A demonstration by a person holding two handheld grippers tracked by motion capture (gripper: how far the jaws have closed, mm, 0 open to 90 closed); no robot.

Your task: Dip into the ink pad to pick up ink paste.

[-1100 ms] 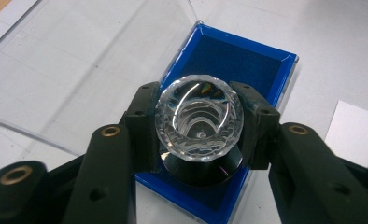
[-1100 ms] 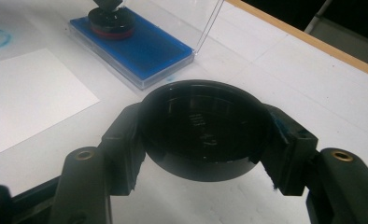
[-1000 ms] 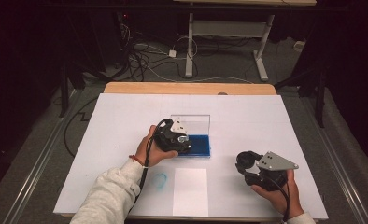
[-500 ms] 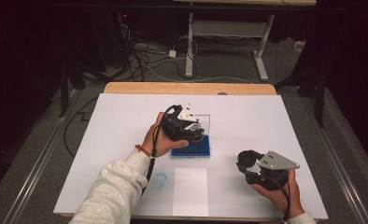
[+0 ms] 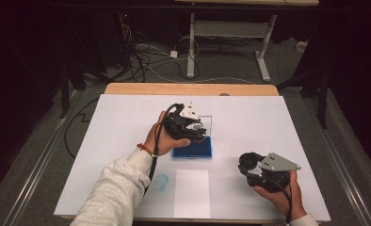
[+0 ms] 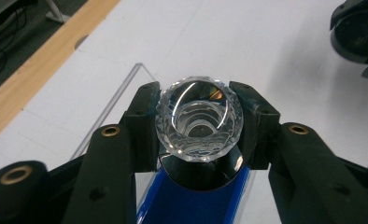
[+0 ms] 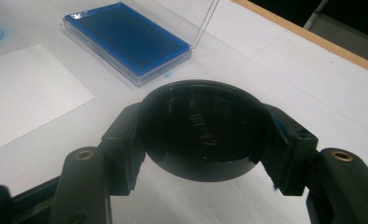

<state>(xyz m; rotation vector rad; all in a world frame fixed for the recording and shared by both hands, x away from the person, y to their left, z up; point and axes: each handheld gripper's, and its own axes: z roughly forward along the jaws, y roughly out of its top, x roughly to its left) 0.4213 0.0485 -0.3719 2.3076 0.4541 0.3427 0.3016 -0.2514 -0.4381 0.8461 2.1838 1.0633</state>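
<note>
Between its closed jaws, the left claw grips a faceted glass stamp just above the open blue ink pad. Right claw clamps a black round cap. Judged status: inking appears done; pressing onto the white paper on the worktop remains.

Two grippers: the left gripper at 12 o'clock, the right gripper at 4. One faceted glass stamp, one black round lid, one blue ink pad, one white paper sheet, one blue smudge at 7.
</note>
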